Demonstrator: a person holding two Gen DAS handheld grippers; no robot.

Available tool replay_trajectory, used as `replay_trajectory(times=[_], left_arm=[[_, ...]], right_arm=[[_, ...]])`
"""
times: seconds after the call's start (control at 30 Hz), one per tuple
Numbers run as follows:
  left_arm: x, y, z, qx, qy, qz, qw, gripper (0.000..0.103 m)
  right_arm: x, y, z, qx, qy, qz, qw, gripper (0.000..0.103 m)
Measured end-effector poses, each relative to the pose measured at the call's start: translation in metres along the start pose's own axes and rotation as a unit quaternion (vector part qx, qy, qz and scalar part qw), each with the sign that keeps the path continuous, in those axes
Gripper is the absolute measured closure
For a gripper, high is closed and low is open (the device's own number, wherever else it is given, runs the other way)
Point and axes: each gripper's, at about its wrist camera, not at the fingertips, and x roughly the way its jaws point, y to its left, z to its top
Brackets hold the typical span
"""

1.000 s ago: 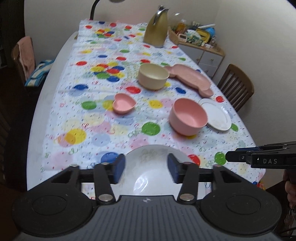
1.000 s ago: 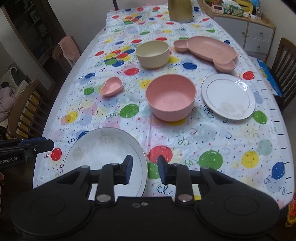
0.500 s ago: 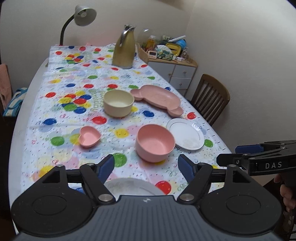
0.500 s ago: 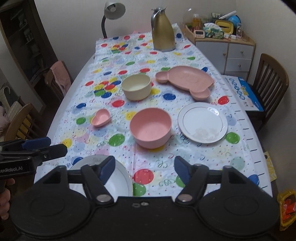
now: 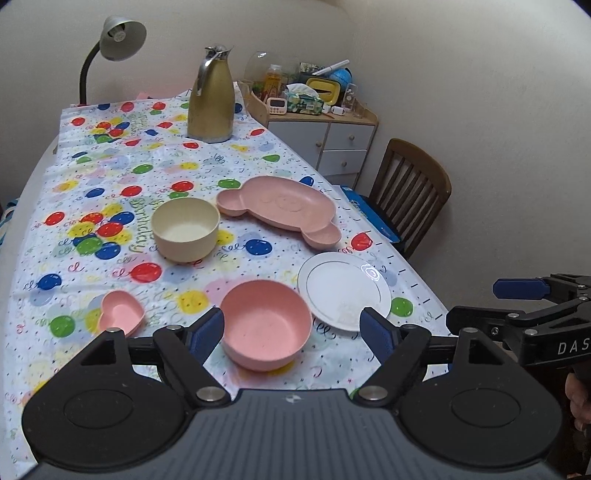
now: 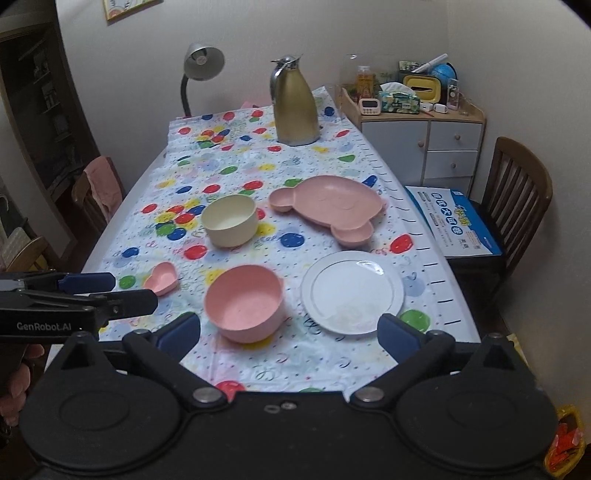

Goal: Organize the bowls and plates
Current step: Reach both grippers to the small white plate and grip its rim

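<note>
On the balloon-print tablecloth stand a pink bowl (image 5: 266,328) (image 6: 243,302), a cream bowl (image 5: 184,229) (image 6: 229,219), a small pink heart dish (image 5: 120,314) (image 6: 160,278), a white plate (image 5: 343,291) (image 6: 351,291) and a pink bear-shaped plate (image 5: 280,206) (image 6: 328,206). My left gripper (image 5: 291,332) hangs open above the near table end, short of the pink bowl and holding nothing. My right gripper (image 6: 290,332) is beside it, its jaws opening wide with nothing between them. Each gripper shows at the edge of the other's view: right gripper (image 5: 517,295), left gripper (image 6: 96,291).
A gold thermos jug (image 5: 210,107) and a desk lamp (image 5: 118,35) stand at the table's far end. A cluttered white cabinet (image 6: 421,140) fills the corner. A wooden chair (image 6: 517,206) with a blue box (image 6: 454,221) sits on the right; other chairs (image 6: 99,192) are on the left.
Both grippers have drawn back and risen from the near table edge, and both jaws have spread wider. The large white plate under them a second ago has dropped out of view.
</note>
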Motion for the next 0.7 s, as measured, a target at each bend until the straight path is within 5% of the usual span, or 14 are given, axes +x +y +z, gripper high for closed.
replay_trajectory(times=[0.4,0.7], left_arm=[[0.099,-0.024,0.045,-0.027,0.058,0.011,0.9979,0.023],[0.167,-0.040,0.067,0.033,0.093,0.030,0.9946,0.023]], right_arm=[[0.061,-0.076,0.030,0.011,0.039,0.003,0.999,0.002],[0.114,-0.114,0.038,0.011,0.081,0.020,0.996,0.010]])
